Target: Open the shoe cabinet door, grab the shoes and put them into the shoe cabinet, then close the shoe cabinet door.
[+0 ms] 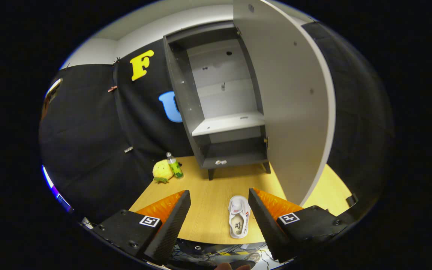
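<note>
A grey shoe cabinet (pixel 186 97) stands at the far side of the wooden table, its door (pixel 294 112) swung wide open toward me on the right. Inside, a pale shelf (pixel 228 123) is bare. A white shoe (pixel 238 216) lies on the table near its front edge, toe pointing at the cabinet, close to the right finger. My gripper (pixel 219 213) hovers above the table edge, open, with nothing between its fingers; the shoe sits between them, nearer the right one and below.
A yellow plush toy (pixel 162 171) and a green bottle (pixel 174 165) stand left of the cabinet. The wooden table (pixel 208 198) ends just under the fingers; cables lie on the floor below. The open door's edge reaches close to the right finger.
</note>
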Demonstrator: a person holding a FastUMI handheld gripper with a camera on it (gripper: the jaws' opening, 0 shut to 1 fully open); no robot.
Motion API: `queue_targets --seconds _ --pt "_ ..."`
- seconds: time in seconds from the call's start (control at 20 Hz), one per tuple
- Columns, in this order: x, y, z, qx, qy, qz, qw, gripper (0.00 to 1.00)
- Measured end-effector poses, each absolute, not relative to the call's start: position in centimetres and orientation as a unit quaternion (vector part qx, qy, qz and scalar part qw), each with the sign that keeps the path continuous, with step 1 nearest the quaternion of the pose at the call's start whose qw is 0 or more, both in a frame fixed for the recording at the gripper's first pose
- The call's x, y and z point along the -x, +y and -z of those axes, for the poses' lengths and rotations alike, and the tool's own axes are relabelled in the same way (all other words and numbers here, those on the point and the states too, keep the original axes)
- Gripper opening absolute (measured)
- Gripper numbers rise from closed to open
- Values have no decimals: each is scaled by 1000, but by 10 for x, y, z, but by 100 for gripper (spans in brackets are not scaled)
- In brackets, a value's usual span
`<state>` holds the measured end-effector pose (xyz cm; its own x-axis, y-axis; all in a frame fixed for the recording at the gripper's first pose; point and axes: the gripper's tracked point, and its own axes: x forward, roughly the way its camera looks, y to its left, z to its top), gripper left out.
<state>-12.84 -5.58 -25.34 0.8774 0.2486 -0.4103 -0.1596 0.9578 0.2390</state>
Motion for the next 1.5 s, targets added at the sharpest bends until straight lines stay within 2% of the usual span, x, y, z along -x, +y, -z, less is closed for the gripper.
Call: queue_targets --seconds 0.35,0.5,0.6,0.65,0.7,1.0,1.1,1.15,1.35,1.5 --pt "99 -38 389 -62 310 -83 945 99" --pt "86 -33 437 -51 323 -75 942 96" --pt "76 -34 463 -37 325 -65 943 84" --pt "72 -33 476 -32 327 -63 942 72" --pt "69 -31 489 -32 335 -64 940 66" --pt "38 -35 536 -46 334 -49 940 64" --pt "27 -40 543 -36 321 -42 946 50" --pt "20 -39 545 -37 308 -38 950 47" --pt "2 -36 551 -31 278 -33 959 47" --pt "2 -28 547 -39 273 -46 960 17"
